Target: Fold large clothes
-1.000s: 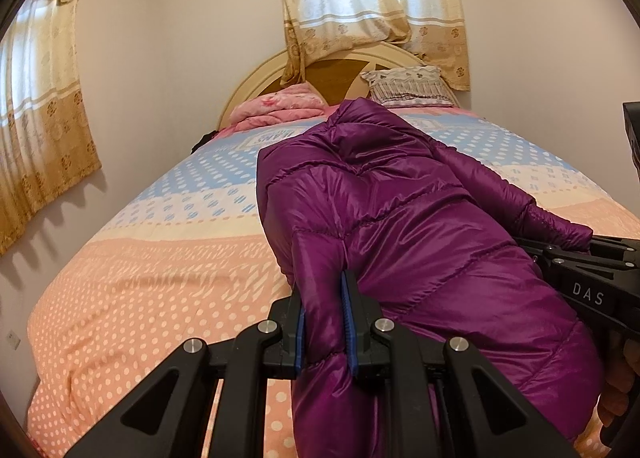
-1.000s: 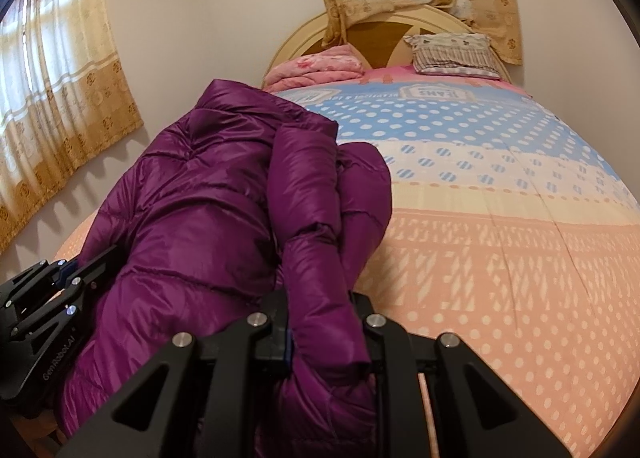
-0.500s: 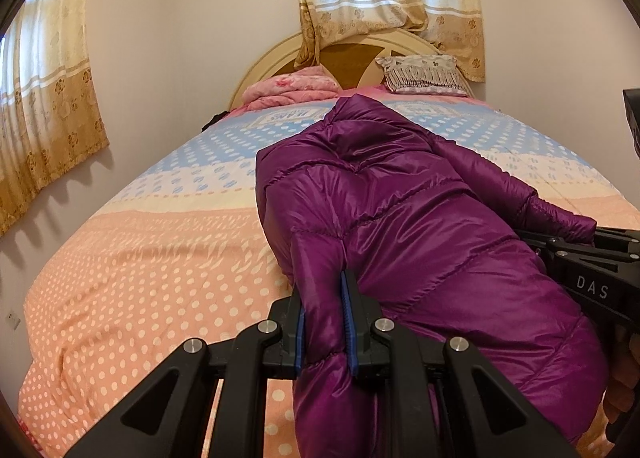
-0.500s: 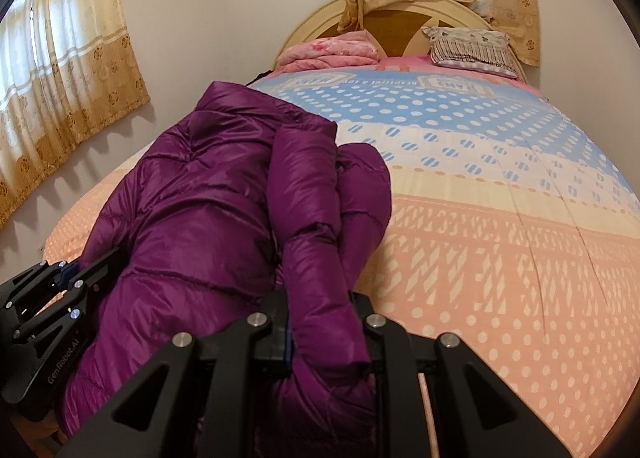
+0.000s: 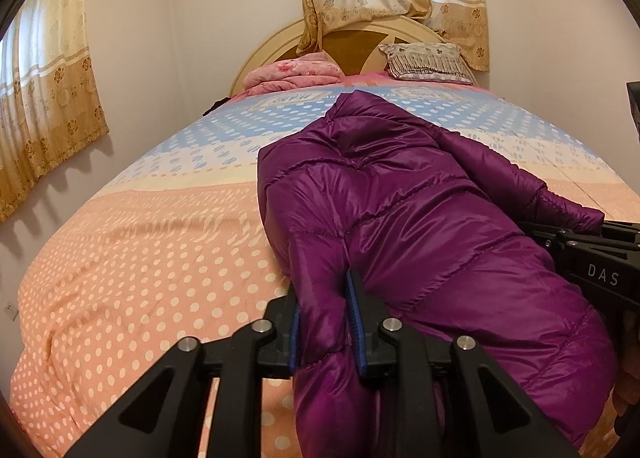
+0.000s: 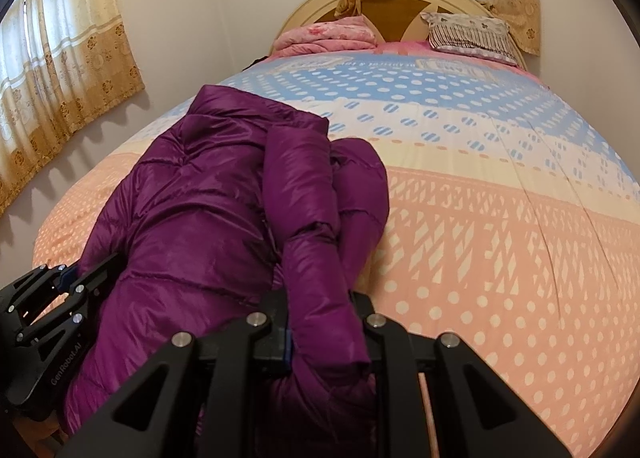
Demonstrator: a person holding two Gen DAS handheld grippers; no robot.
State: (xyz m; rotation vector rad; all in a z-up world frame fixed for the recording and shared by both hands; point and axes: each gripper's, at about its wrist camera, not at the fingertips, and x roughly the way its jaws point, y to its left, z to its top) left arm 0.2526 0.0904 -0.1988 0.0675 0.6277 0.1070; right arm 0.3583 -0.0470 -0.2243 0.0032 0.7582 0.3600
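A purple puffy jacket (image 5: pixel 420 218) lies lengthwise on the bed, folded narrow, with a sleeve (image 6: pixel 304 186) laid along its top. My left gripper (image 5: pixel 323 292) holds the near hem at the jacket's left edge. Its jaws are opening, and the padded fabric still fills the gap and touches both blue pads. My right gripper (image 6: pixel 320 298) is shut on the near hem at the jacket's (image 6: pixel 200 198) right edge. Each gripper shows in the other's view: the right gripper (image 5: pixel 560 234) at the right, the left gripper (image 6: pixel 92 270) at the lower left.
The bed (image 5: pixel 140 258) has a peach and blue dotted cover. A pink folded blanket (image 5: pixel 296 72) and a striped pillow (image 5: pixel 424 62) lie against the headboard. Curtained windows sit on the left wall and behind the headboard. Bare cover spreads on both sides of the jacket.
Both grippers have sunk toward the bed with the jacket's hem in them, and the jacket lies flatter. The left jaws stand slightly wider apart than before.
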